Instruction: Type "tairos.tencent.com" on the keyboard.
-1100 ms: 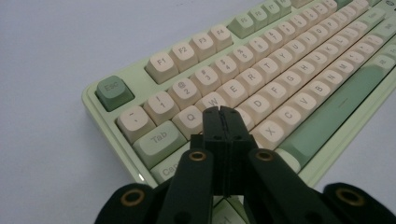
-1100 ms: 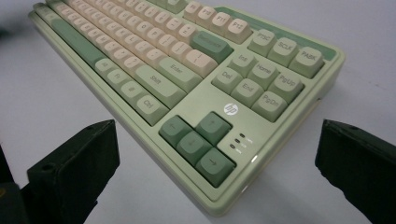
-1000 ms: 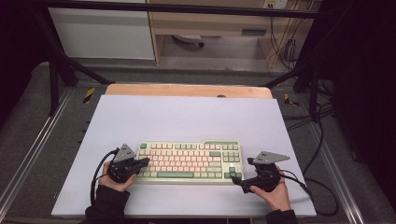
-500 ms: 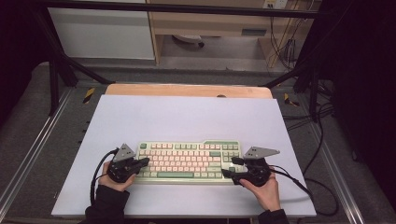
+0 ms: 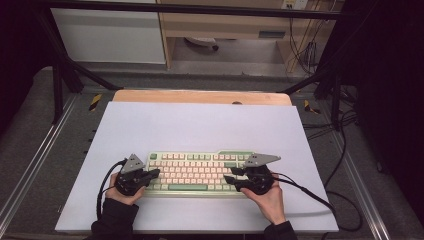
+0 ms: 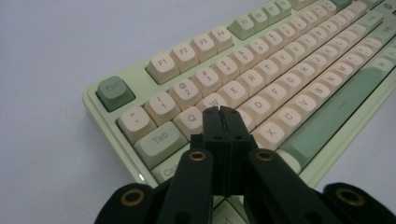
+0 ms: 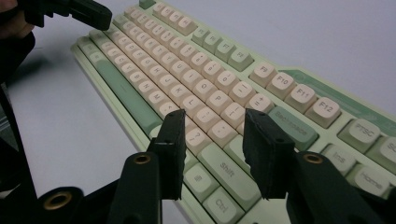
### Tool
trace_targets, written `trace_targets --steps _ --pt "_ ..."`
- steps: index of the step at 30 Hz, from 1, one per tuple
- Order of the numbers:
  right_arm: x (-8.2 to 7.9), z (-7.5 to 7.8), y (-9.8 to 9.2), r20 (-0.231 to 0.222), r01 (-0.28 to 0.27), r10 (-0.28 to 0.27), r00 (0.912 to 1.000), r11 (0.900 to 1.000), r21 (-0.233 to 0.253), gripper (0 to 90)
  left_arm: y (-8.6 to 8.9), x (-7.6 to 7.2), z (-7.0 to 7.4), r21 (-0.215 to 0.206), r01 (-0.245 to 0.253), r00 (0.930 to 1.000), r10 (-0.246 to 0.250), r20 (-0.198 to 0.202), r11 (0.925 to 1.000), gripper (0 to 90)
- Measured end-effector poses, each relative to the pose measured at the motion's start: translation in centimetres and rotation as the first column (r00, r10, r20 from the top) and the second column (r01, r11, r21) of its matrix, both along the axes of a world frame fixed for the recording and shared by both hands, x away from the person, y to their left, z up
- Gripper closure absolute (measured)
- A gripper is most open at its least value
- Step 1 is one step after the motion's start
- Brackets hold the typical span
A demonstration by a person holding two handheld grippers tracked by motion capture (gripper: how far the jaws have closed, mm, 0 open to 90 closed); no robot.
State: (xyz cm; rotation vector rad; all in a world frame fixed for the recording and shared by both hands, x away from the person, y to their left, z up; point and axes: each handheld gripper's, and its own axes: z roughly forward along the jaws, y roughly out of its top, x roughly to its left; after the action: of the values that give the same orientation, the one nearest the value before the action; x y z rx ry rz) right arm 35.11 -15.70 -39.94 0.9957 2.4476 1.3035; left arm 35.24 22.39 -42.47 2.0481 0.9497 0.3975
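Above keyboard (image 5: 192,171), right tongs (image 5: 231,175) have moved leftward.

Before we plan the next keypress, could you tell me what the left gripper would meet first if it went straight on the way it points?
Probably the keyboard: the left gripper, jaws shut, points at keycaps just below the Q-W row.

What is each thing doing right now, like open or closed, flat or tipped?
Left gripper: shut, empty, tips over the keys near the Q.
Right gripper: open, empty, above the right-hand keys.
Keyboard: lying flat on the table, keys facing up.
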Motion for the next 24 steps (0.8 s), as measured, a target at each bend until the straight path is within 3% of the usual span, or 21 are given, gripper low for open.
trace_targets --steps 8,17,24 --pt "0.9 0.0 2.6 0.008 -0.012 0.012 0.9999 1.000 -0.020 72.6 0.0 0.0 0.0 -0.001 0.000 1.0000 0.000 0.002 1.0000 90.0" --pt "1.7 -0.7 4.4 -0.023 -0.008 0.008 0.9997 1.000 -0.009 82.2 0.0 0.0 0.0 -0.002 0.001 1.0000 -0.001 0.002 1.0000 90.0" --pt "2.3 -0.9 6.0 -0.016 -0.001 0.001 0.9999 1.000 -0.007 89.0 0.0 0.0 0.0 -0.001 0.003 1.0000 -0.003 0.003 1.0000 90.0"
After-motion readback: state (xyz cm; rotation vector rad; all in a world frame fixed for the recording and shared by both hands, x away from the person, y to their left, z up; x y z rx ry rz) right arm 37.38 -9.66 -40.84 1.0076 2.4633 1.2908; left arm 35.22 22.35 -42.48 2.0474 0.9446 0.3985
